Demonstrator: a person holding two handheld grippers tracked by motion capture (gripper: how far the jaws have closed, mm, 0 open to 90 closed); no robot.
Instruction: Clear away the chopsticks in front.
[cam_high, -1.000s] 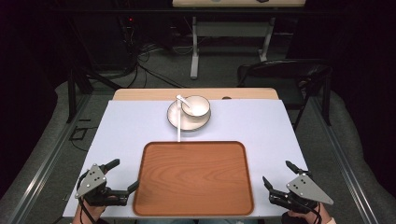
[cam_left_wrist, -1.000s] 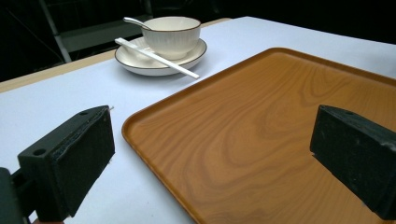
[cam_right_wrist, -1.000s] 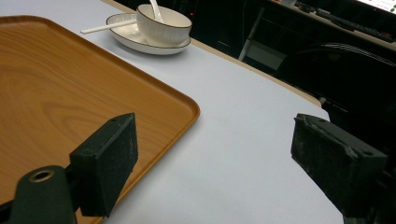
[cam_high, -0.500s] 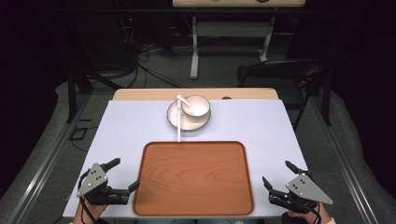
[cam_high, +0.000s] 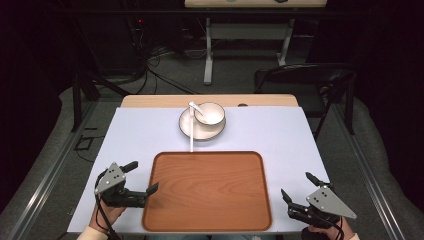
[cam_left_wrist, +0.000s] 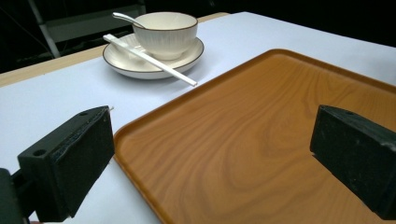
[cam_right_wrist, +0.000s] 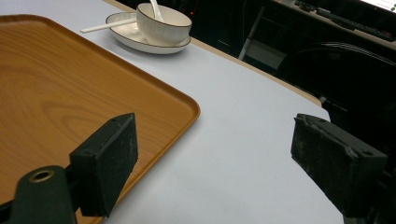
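White table (cam_high: 125, 135), tray (cam_high: 207, 190) between my spread-jawed left gripper (cam_high: 137, 180) and right gripper (cam_high: 297, 192), bowl (cam_high: 210, 114) beyond tray, nearer left

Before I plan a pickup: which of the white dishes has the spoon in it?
The bowl, the deeper dish standing on the plate. The spoon leans inside it; the plate carries the white chopsticks instead.

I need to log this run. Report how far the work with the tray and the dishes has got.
Done: nothing visibly; the wooden tray lies bare. In hand: nothing; the left gripper and right gripper sit open beside the tray's near corners. Left: apparently everything. The bowl with its spoon stands on the plate beyond the tray, a chopstick propped across the plate's rim.
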